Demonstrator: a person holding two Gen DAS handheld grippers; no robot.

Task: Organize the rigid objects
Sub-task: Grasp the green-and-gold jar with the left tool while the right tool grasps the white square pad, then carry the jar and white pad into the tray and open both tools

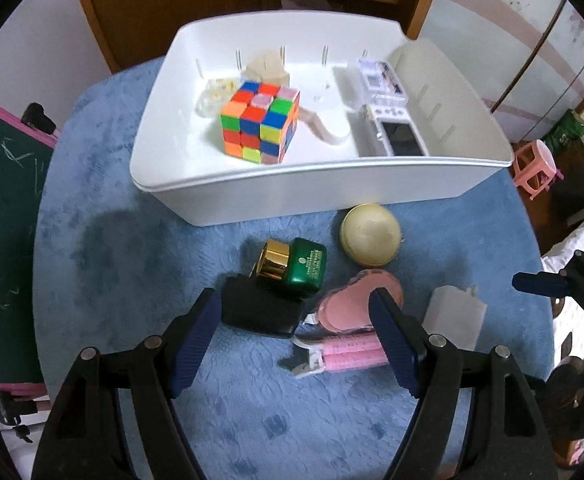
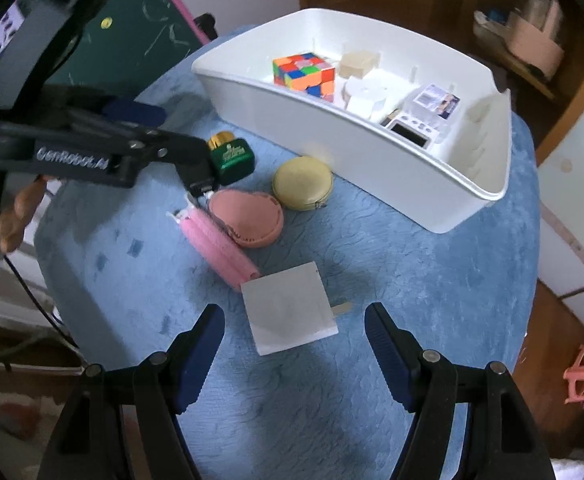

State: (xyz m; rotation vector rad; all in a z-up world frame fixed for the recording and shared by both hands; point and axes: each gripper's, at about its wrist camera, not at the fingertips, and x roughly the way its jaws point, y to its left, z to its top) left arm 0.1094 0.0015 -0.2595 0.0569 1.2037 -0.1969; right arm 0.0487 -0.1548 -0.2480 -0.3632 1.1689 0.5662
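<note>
Left wrist view: my left gripper (image 1: 296, 312) spread, nothing pinched, black box (image 1: 259, 314) between pads, green jar (image 1: 298, 266) touching box on bin (image 1: 332, 192) side. Risk: closing nudges jar or clips pink case (image 1: 356, 300). My right gripper (image 2: 295, 322) also wide, empty, straddling white block (image 2: 287, 308), well short of bin; block's prong (image 2: 342, 308) may snag pad, twist block.
</note>
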